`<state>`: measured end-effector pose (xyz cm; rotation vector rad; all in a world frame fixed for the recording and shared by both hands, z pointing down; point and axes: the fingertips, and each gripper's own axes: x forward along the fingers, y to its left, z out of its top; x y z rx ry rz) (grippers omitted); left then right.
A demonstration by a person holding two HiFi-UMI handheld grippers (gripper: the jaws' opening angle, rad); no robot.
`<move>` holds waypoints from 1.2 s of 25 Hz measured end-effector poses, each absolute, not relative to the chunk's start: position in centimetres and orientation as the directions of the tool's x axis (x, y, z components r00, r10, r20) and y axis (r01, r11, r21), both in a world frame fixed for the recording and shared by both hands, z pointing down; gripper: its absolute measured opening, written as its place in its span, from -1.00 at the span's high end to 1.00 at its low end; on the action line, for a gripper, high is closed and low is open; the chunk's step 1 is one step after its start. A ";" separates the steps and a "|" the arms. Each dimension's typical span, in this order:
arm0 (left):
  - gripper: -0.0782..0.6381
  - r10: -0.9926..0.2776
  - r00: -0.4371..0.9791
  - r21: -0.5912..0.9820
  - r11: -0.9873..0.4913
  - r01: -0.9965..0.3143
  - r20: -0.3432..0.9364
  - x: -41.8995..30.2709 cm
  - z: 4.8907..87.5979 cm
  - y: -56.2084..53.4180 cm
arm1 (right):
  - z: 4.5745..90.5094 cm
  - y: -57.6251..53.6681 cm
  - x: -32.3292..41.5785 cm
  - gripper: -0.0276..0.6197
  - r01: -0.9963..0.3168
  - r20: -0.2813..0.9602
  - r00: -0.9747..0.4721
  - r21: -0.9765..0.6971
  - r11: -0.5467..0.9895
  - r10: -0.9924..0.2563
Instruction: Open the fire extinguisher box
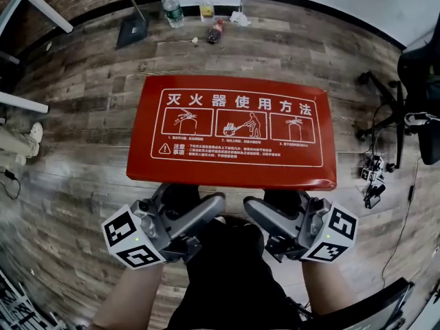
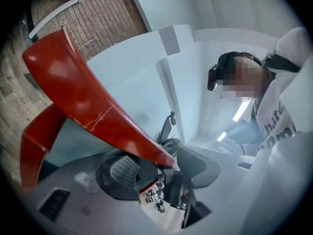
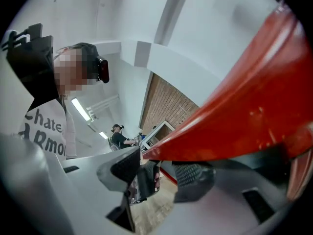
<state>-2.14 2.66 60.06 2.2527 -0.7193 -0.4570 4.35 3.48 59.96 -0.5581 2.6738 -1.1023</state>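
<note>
The red lid (image 1: 234, 133) of the fire extinguisher box, printed with white instruction pictures, fills the middle of the head view and hides the box beneath it. Both grippers sit under its near edge. My left gripper (image 1: 182, 194) and right gripper (image 1: 278, 198) point up and forward, with their tips hidden below the lid. In the left gripper view the lid (image 2: 83, 102) slants down onto the left gripper (image 2: 149, 177), whose jaws stand apart with floor showing between them. In the right gripper view the lid (image 3: 244, 116) lies across the parted jaws of the right gripper (image 3: 168, 175).
Bottles (image 1: 172, 9) and a black dustpan (image 1: 132, 29) stand by the far wall on the wooden floor. A black office chair (image 1: 412, 74) and cables (image 1: 371, 177) are on the right. White table legs (image 1: 41, 9) are at the far left. A person (image 3: 117, 136) sits far off.
</note>
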 end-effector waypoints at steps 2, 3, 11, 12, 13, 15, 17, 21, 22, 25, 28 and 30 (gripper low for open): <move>0.15 -0.619 0.776 0.746 -0.573 -0.339 -0.122 -2.4 58.2 2.3 | 58.1 3.1 4.4 0.30 -0.269 -0.038 -0.904 -0.722 0.638 -0.425; 0.15 -0.619 0.775 0.756 -0.567 -0.327 -0.129 -2.5 57.5 2.2 | 57.5 2.9 4.4 0.30 -0.266 -0.041 -0.902 -0.730 0.629 -0.429; 0.16 -0.674 0.722 0.819 -0.496 -0.287 -0.155 -3.0 54.6 1.4 | 54.3 1.9 4.6 0.32 -0.220 -0.074 -0.870 -0.826 0.519 -0.487; 0.16 -0.679 0.718 0.828 -0.485 -0.282 -0.154 -3.0 54.4 1.3 | 54.2 1.6 4.7 0.37 -0.226 -0.069 -0.859 -0.838 0.496 -0.508; 0.16 -0.683 0.716 0.835 -0.474 -0.279 -0.148 -3.0 54.2 1.0 | 54.2 1.2 4.8 0.44 -0.233 -0.061 -0.847 -0.851 0.471 -0.528; 0.18 -0.689 0.715 0.849 -0.445 -0.285 -0.121 -3.1 53.5 0.2 | 53.7 0.1 5.0 0.64 -0.239 -0.046 -0.824 -0.875 0.421 -0.564; 0.24 -0.696 0.713 0.860 -0.412 -0.301 -0.084 -3.3 52.8 -0.9 | 53.0 -0.9 5.1 0.68 -0.238 -0.036 -0.807 -0.894 0.381 -0.590; 0.50 -0.711 0.702 0.882 -0.349 -0.315 -0.031 -3.9 51.6 -3.6 | 51.2 -3.4 4.8 0.69 -0.245 0.009 -0.790 -0.921 0.303 -0.613; 0.51 -0.714 0.699 0.888 -0.337 -0.313 -0.025 -3.9 51.3 -4.2 | 50.8 -4.1 4.7 0.69 -0.250 0.022 -0.790 -0.924 0.288 -0.613; 0.52 -0.730 0.683 0.911 -0.282 -0.300 -0.001 -4.0 50.7 -5.2 | 50.0 -5.2 4.6 0.69 -0.270 0.066 -0.789 -0.931 0.248 -0.610; 0.52 -0.730 0.682 0.940 -0.211 -0.268 0.030 -4.0 50.7 -5.5 | 49.8 -5.6 4.6 0.68 -0.277 0.105 -0.787 -0.941 0.196 -0.608; 0.52 -0.713 0.699 0.963 -0.144 -0.228 0.059 -3.7 51.4 -5.2 | 50.2 -5.6 4.7 0.67 -0.277 0.132 -0.787 -0.948 0.154 -0.602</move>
